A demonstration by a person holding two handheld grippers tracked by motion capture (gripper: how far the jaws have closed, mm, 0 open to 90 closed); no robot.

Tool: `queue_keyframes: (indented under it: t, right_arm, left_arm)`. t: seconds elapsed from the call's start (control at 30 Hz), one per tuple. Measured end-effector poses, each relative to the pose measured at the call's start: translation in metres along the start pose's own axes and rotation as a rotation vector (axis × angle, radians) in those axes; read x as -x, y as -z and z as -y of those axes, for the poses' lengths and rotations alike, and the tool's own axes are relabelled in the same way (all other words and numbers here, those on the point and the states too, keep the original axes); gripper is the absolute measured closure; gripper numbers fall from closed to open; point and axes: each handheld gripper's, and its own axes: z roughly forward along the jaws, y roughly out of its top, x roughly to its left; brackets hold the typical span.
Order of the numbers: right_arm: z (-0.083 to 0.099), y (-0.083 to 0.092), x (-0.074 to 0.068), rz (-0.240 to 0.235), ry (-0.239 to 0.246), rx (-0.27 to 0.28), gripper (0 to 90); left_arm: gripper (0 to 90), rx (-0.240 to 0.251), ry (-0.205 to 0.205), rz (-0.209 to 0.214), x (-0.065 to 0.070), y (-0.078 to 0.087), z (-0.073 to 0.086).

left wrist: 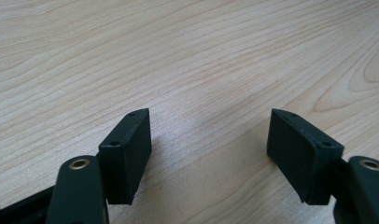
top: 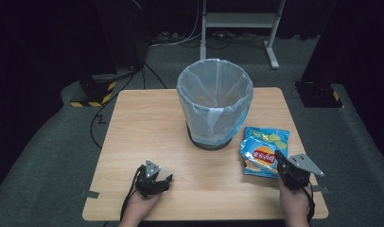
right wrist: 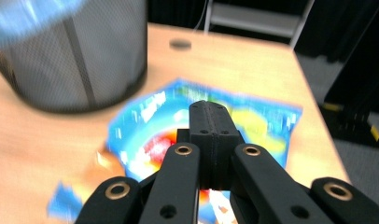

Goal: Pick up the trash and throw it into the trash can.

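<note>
A mesh waste bin (top: 214, 101) lined with a pale plastic bag stands at the middle back of the wooden table (top: 147, 123). A blue chip bag (top: 263, 149) lies flat to the right of the bin. My right gripper (top: 278, 159) sits at the bag's near edge. In the right gripper view its jaws (right wrist: 210, 109) are shut together over the blurred bag (right wrist: 150, 126), with nothing seen between them, and the bin (right wrist: 75, 60) is at the upper left. My left gripper (top: 162, 182) rests low at the front left. It stands open (left wrist: 208, 135) over bare wood (left wrist: 178, 56).
A white metal frame (top: 240, 21) and cables are on the floor behind the table. Black stand bases with yellow-black tape sit at the left (top: 93, 92) and right (top: 318, 92). A small dark disc (right wrist: 180, 44) lies on the table beyond the bag.
</note>
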Motion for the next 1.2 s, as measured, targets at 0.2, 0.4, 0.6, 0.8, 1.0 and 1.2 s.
queue_keyframes:
  t: [0.2,0.4,0.6,0.8,1.0,1.2]
  right_arm:
    - [0.030,0.013,-0.003,-0.062,-0.023,-0.061,61.4]
    - [0.041,0.022,-0.023,-0.082,0.062,-0.069,42.1]
    - [0.038,0.005,-0.036,-0.038,0.198,-0.115,34.8]
    - [0.045,-0.032,-0.038,-0.052,0.261,-0.262,52.0]
    - [0.042,-0.042,-0.031,-0.110,0.204,-0.314,80.4]
    - [0.039,-0.043,-0.029,-0.111,0.199,-0.322,90.0]
  left_arm:
    - [30.8,0.000,0.001,0.000,0.000,0.000,0.000]
    - [30.7,-0.001,0.002,0.005,0.000,0.000,0.000]
    - [30.7,0.004,-0.003,0.006,0.000,-0.001,-0.001]
    - [30.6,0.000,-0.005,0.010,-0.001,-0.001,-0.001]
    - [30.6,0.003,-0.007,0.006,0.000,-0.001,-0.001]
    - [30.6,0.003,-0.006,0.007,0.000,-0.001,-0.001]
